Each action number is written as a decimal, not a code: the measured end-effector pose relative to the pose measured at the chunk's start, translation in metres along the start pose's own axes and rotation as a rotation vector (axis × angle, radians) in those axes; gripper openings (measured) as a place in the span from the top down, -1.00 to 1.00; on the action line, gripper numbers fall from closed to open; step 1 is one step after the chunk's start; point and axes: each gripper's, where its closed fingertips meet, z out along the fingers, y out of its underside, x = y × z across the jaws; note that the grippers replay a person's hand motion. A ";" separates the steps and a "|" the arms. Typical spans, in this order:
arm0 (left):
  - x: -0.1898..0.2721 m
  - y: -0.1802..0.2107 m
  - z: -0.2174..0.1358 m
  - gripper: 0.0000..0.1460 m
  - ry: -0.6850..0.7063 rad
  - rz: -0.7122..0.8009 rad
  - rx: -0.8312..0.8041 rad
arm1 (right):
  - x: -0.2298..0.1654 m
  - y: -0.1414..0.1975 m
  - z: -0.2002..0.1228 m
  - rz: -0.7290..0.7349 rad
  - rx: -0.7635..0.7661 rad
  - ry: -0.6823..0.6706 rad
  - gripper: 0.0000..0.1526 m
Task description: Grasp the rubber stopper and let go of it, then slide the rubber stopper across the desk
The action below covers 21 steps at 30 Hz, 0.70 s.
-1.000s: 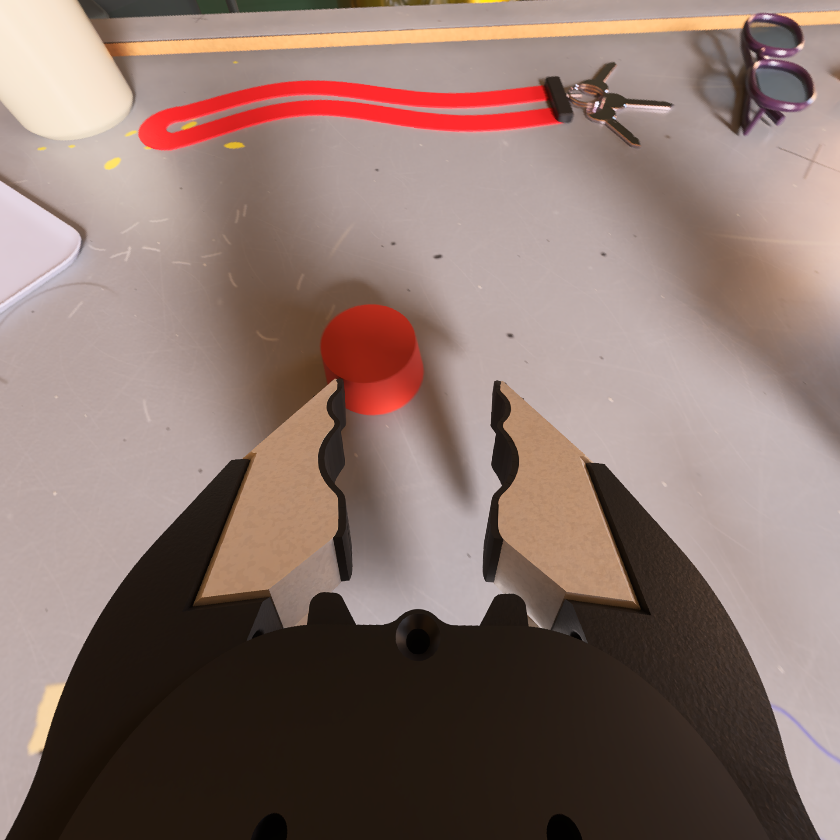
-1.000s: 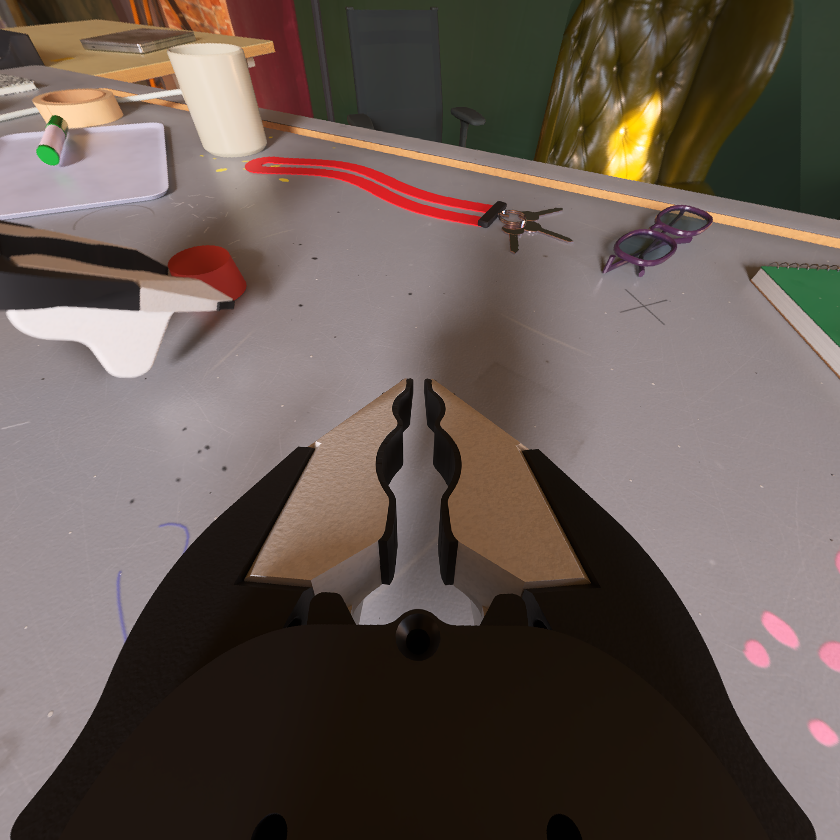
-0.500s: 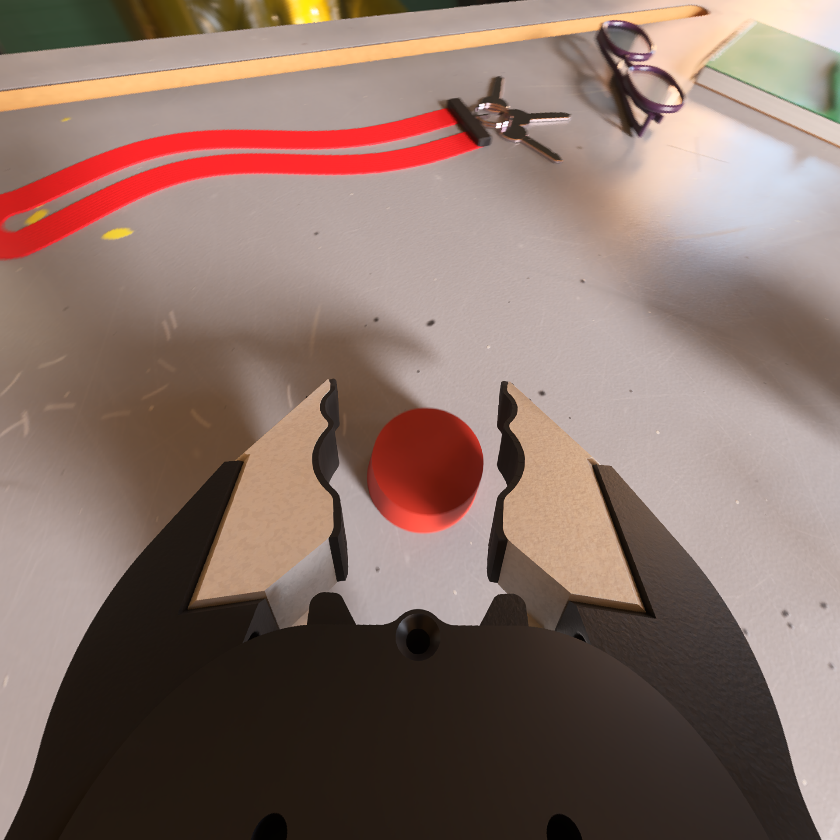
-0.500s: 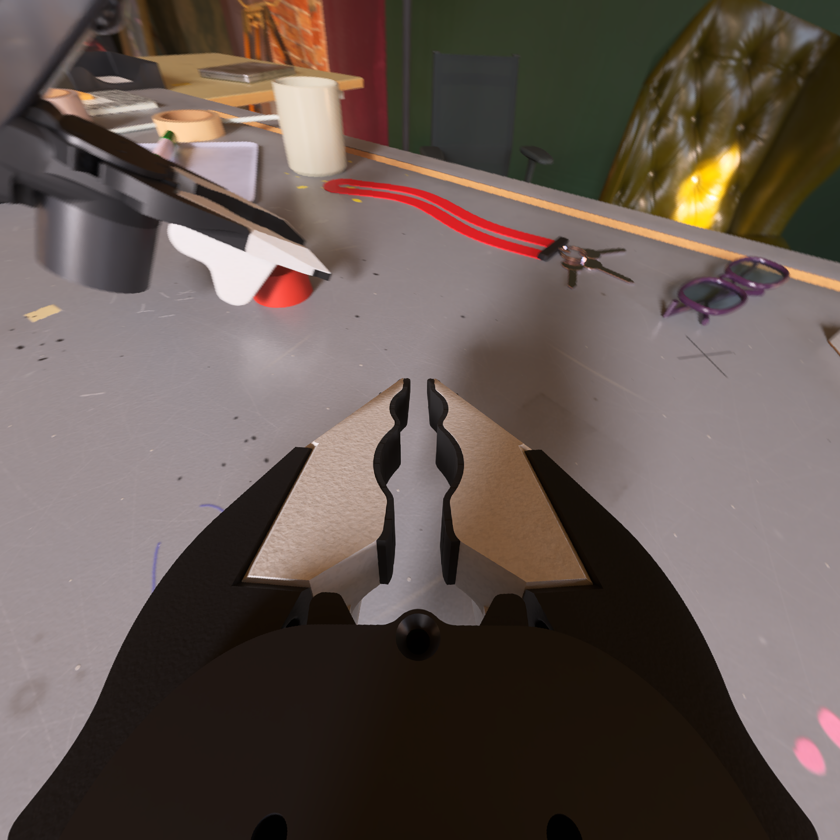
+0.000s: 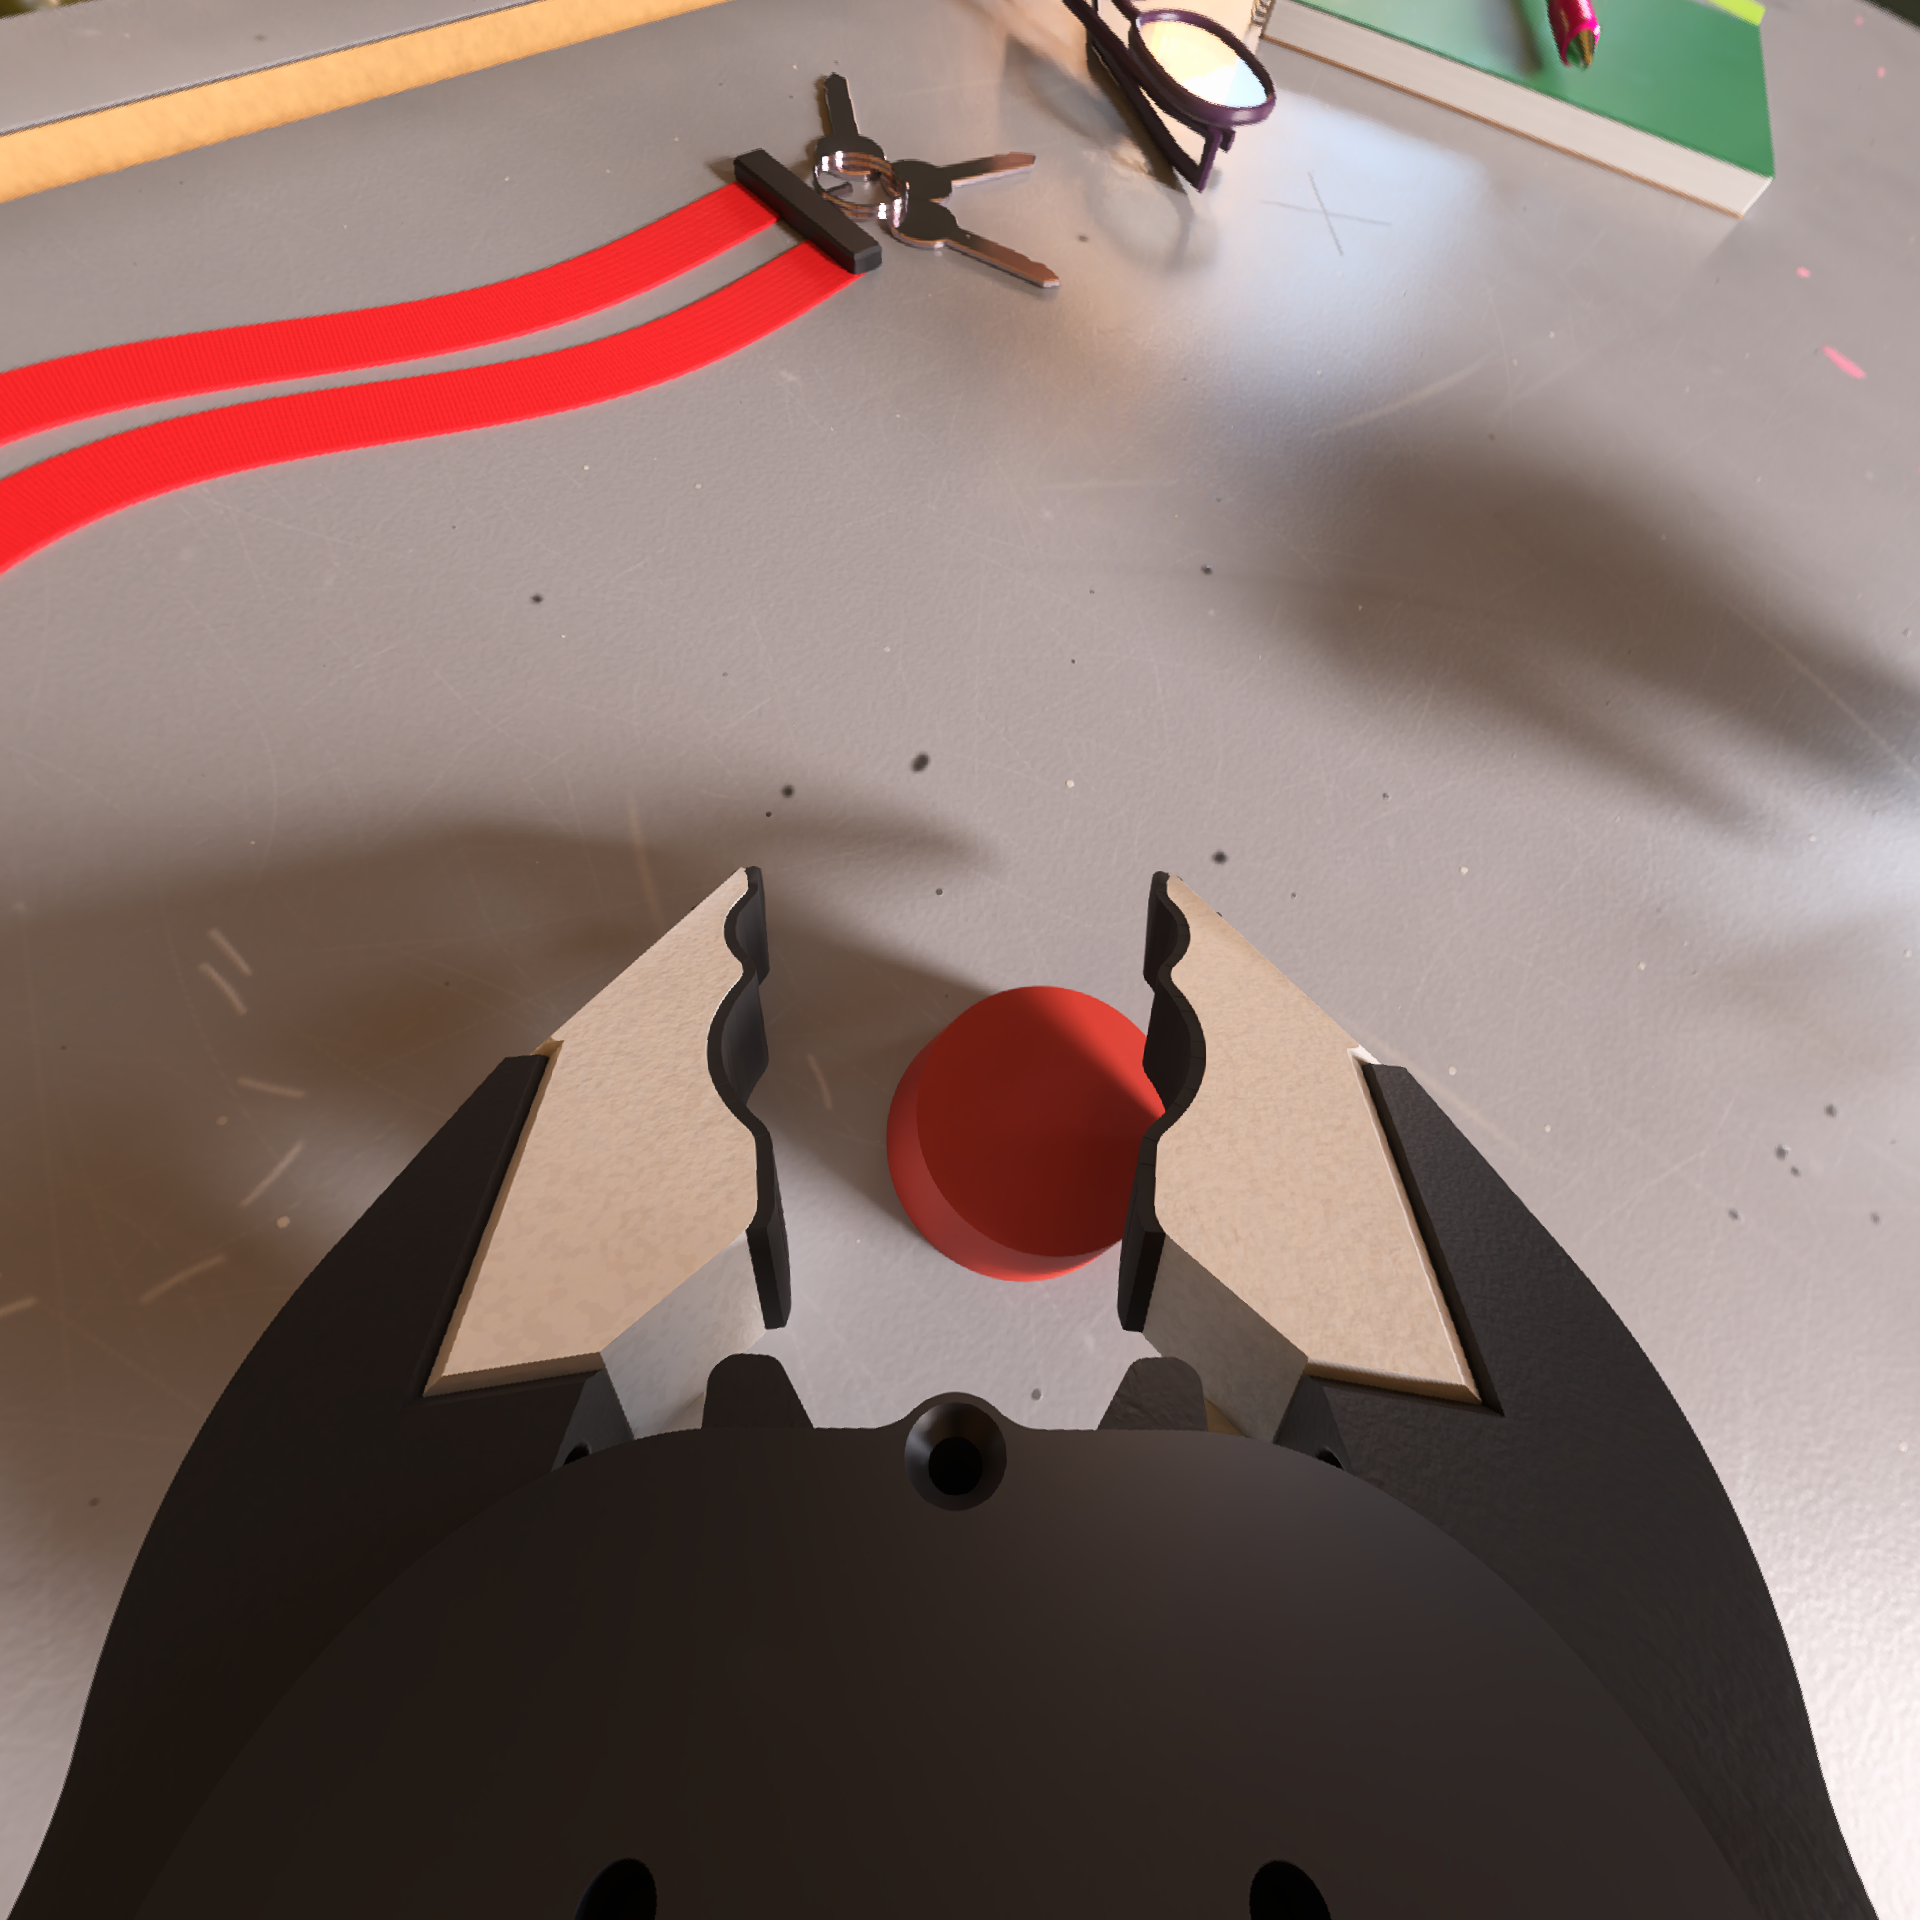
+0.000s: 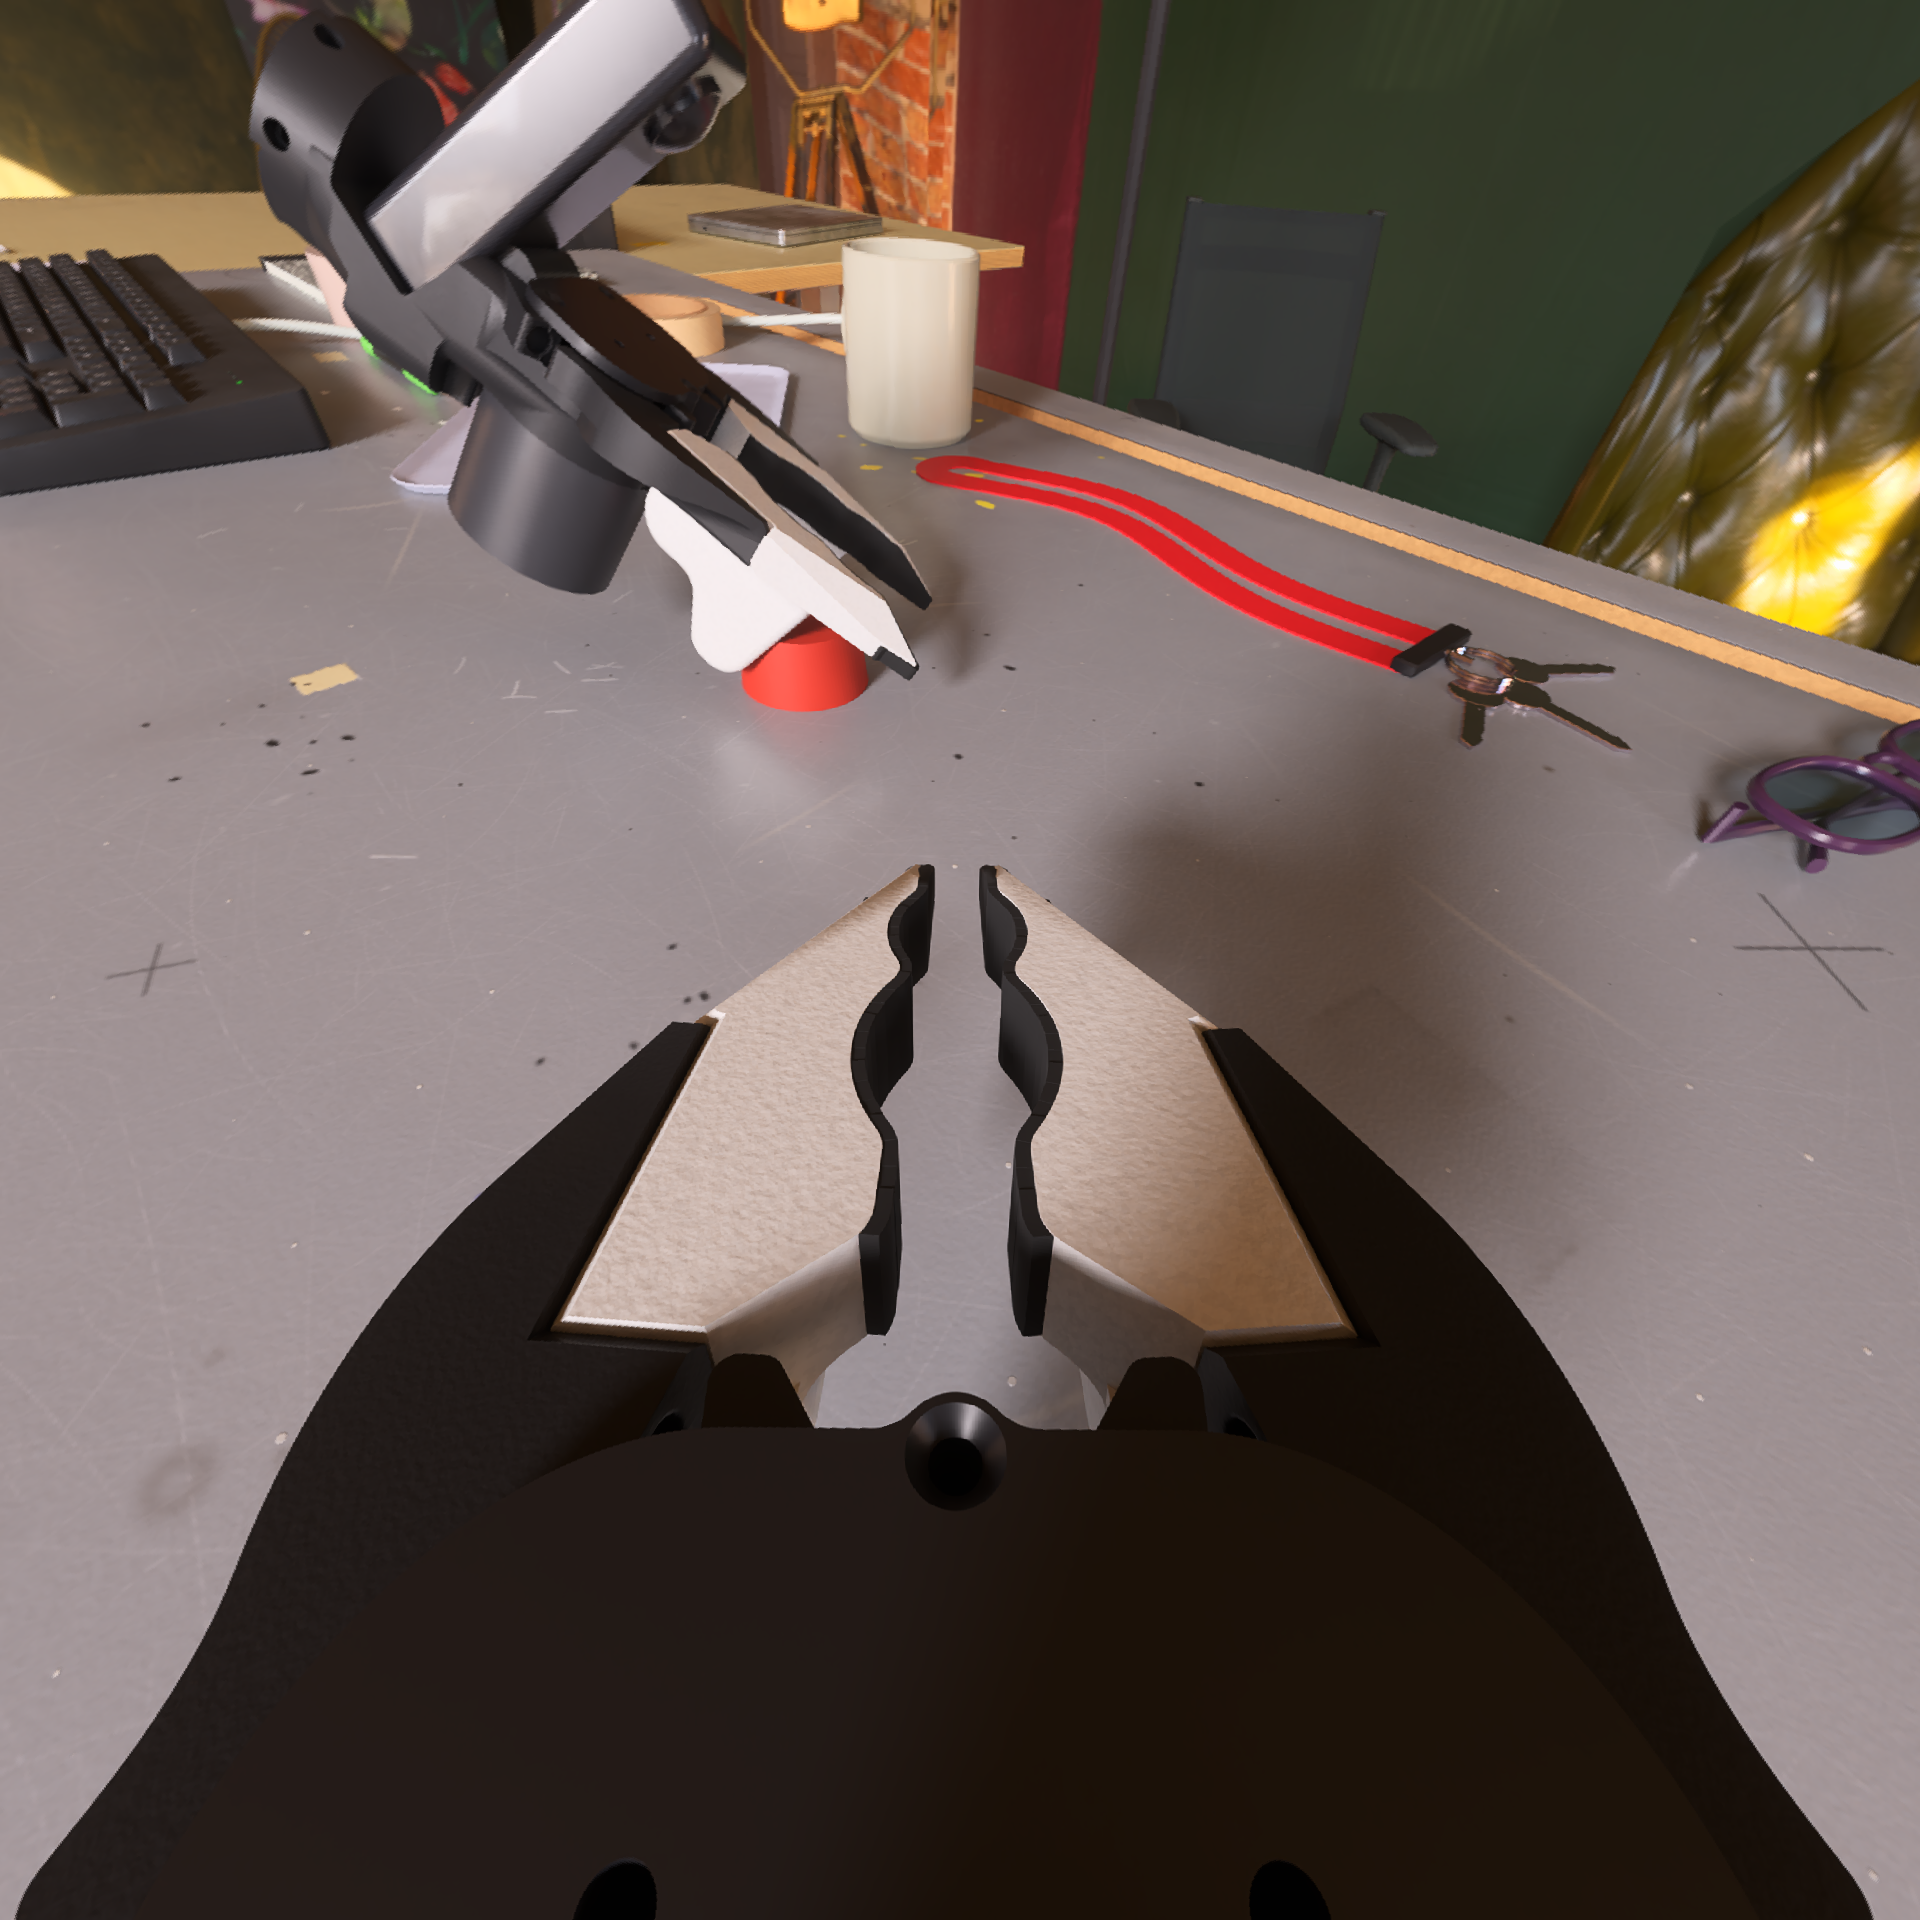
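Note:
The red rubber stopper (image 5: pixel 1023 1132) stands upright on the grey desk (image 5: pixel 1351 727), between the fingers of my left gripper (image 5: pixel 954 883). The left gripper is open; the stopper lies against the right finger, with a gap to the left finger. In the right wrist view the stopper (image 6: pixel 805 670) shows under the left gripper (image 6: pixel 904 634), which tilts down over it. My right gripper (image 6: pixel 956 873) is shut with nothing in it, hovering over the desk nearer the front, well apart from the stopper.
A red lanyard (image 5: pixel 416 364) with keys (image 5: pixel 925 203) lies beyond the stopper. Purple glasses (image 6: pixel 1839 800) and a green notebook (image 5: pixel 1579 94) are at the far right. A cream mug (image 6: pixel 909 343), a keyboard (image 6: pixel 125 364) and a tape roll (image 6: pixel 681 317) stand at the back left.
My left gripper has swung right and moved forward, so the stopper went from ahead of the left fingertip to between the fingers, now against the right finger. The right gripper stayed shut.

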 end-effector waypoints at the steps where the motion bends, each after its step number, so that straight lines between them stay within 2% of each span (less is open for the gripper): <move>1: 0.000 0.001 -0.001 0.01 -0.002 0.015 -0.004 | -0.002 0.000 0.000 -0.006 -0.002 -0.007 0.89; 13: 0.012 0.012 -0.017 0.15 -0.041 0.090 -0.013 | -0.014 0.003 0.000 -0.055 -0.010 -0.062 0.90; 21: 0.031 0.031 -0.034 0.22 -0.016 0.102 -0.020 | -0.018 0.004 -0.002 -0.069 -0.011 -0.076 0.90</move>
